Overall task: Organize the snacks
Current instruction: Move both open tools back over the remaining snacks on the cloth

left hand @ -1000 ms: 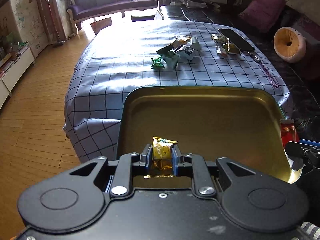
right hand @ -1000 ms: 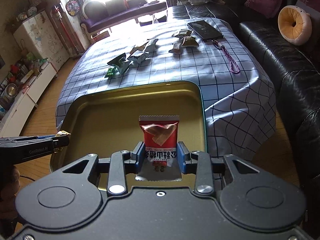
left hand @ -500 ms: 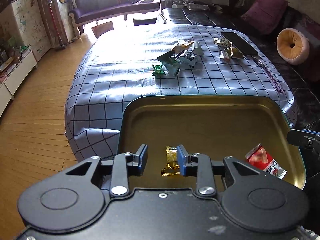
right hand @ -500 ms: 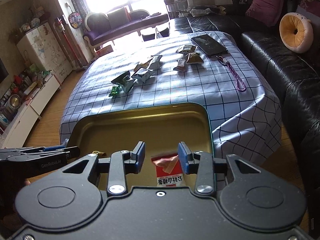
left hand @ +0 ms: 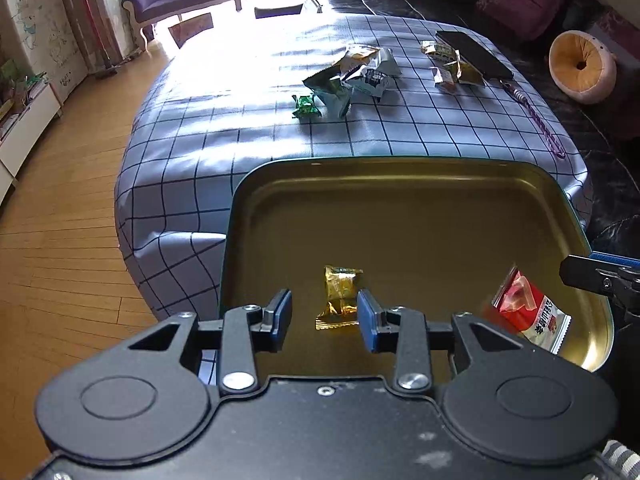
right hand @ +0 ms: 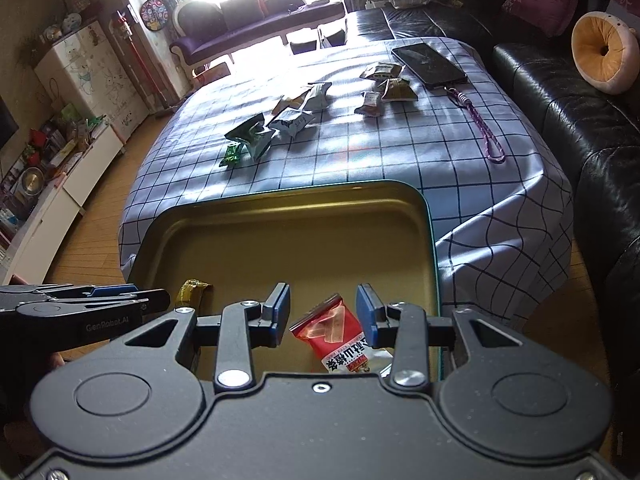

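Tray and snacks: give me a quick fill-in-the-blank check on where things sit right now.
1. The gold packet and the red packet both lie in the ____.
2. The tray holds ____ packets.
3. The phone lies on the checked ____.
4. The jaws of the left hand-held gripper are ____.

Missing words: tray; two; cloth; open

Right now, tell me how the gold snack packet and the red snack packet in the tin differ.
The gold snack packet is metallic gold and smaller; the red snack packet is red, with a white printed end, and larger. The gold one lies below the open left claw, the red one below the open right claw, nearer the tin's corner. Both lie loose, released, in the tin.
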`<state>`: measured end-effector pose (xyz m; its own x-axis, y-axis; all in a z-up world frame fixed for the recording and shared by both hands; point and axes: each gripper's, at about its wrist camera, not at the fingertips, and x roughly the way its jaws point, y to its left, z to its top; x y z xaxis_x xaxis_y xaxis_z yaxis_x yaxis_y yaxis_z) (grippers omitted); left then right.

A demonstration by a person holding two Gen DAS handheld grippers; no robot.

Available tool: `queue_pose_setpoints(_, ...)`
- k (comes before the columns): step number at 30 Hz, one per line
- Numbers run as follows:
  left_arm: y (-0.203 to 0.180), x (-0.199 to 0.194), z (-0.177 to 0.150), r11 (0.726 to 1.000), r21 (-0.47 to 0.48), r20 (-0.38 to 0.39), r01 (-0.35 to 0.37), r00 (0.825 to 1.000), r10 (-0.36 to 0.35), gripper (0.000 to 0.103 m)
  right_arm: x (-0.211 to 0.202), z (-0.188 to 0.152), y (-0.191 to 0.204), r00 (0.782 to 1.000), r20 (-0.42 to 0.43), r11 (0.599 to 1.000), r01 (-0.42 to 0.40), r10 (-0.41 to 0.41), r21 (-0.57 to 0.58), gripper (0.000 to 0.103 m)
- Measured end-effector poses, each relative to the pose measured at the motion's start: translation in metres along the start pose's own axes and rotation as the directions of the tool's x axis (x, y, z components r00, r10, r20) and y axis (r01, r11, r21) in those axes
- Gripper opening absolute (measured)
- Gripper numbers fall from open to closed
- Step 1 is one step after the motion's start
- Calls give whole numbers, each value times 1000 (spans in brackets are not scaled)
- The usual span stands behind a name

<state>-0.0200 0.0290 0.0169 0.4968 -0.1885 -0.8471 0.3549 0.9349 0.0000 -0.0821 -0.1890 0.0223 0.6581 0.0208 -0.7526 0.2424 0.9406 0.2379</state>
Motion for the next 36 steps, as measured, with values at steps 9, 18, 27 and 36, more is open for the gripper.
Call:
queue_pose_setpoints(9, 2, 8, 19, 999, 41, -26, 14, 1000, -13, 36, 13, 10, -3, 998, -62, 1000, -11, 9, -27, 48)
queue_pose_setpoints(18, -5, 9, 62, 993, 91, 162, -71, 985, 55, 37, 19, 41, -6, 998, 56, 998, 28, -25, -52, 48)
queue_pose_setpoints(27, -12, 26, 117, 990, 133, 215, -55, 976, 26, 37, 38, 86, -16, 991, 128, 995, 60, -51, -73, 48)
queue_pose_setpoints(36, -19, 61, 165, 985, 163, 243, -62, 970, 21, 37, 72, 130, -37, 985, 148, 993, 98, -87, -68, 48)
